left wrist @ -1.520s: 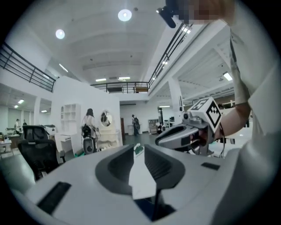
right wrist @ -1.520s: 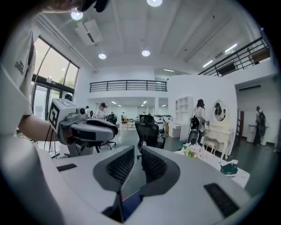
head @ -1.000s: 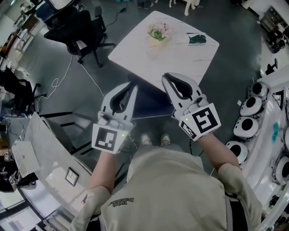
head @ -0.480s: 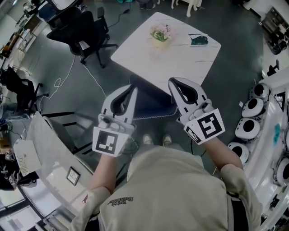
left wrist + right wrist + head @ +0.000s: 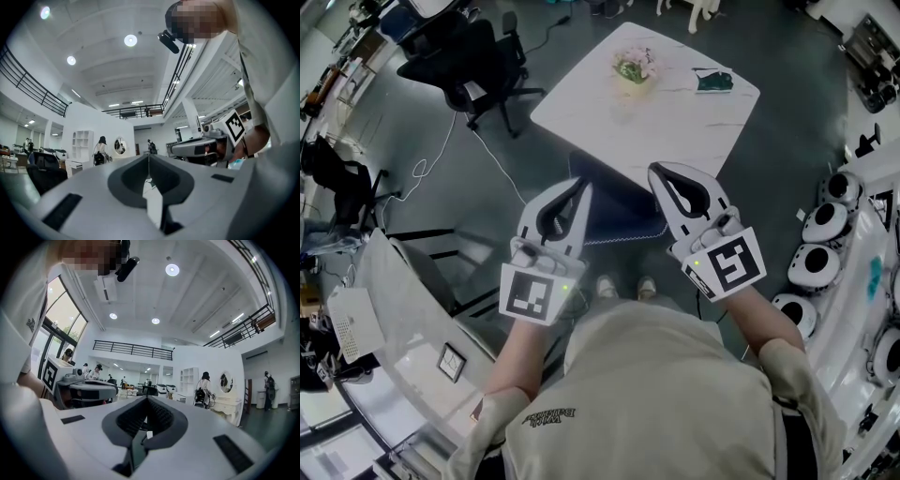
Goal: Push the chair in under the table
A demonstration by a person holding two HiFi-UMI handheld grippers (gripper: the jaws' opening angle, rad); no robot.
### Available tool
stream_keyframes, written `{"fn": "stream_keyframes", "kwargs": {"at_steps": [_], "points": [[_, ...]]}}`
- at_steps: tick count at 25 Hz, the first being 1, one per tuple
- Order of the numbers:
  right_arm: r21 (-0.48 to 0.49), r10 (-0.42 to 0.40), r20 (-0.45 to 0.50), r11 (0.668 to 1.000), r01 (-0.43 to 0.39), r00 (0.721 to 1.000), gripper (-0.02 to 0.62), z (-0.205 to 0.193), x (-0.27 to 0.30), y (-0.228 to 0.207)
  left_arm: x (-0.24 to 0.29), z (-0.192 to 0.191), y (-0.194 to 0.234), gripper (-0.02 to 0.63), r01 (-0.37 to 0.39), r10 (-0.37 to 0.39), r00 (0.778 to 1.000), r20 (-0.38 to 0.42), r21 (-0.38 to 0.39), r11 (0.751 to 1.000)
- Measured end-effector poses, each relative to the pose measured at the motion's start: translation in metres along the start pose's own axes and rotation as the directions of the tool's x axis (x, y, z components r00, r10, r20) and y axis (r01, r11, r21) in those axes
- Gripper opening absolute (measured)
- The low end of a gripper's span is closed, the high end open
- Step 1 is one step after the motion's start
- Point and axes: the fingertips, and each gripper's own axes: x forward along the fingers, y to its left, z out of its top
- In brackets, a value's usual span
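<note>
Both tools are held level over the floor. The left tongs (image 5: 581,186) are seen pressed together with nothing between them, and the right tongs (image 5: 654,172) are likewise shut and empty; this is confirmed in the left gripper view (image 5: 148,157) and the right gripper view (image 5: 148,399).

The chair (image 5: 614,211), dark blue, is found between the two tongs and below their tips. Its far part is already hidden under the near corner of the table (image 5: 675,122), which lies just beyond the tips. No contact with the chair can be made out.

The chair is judged to be stiff and moderately heavy, and likely to drag on the floor rather than glide. It would best be pushed, not pinched. The closed tips should be set against its near edge, one towards each side, so that it is kept from swinging as it is driven under the table.
</note>
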Motion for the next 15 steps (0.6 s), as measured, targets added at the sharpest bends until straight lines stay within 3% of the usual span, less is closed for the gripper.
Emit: {"fn": "stream_keyframes", "kwargs": {"at_steps": [15], "points": [[0.036, -0.004, 0.024, 0.999, 0.003, 1.000, 0.009, 0.0080, -0.0026, 0.0032, 0.0001, 0.0066, 0.0000, 0.014, 0.016, -0.016, 1.000, 0.006, -0.008, 1.000]]}}
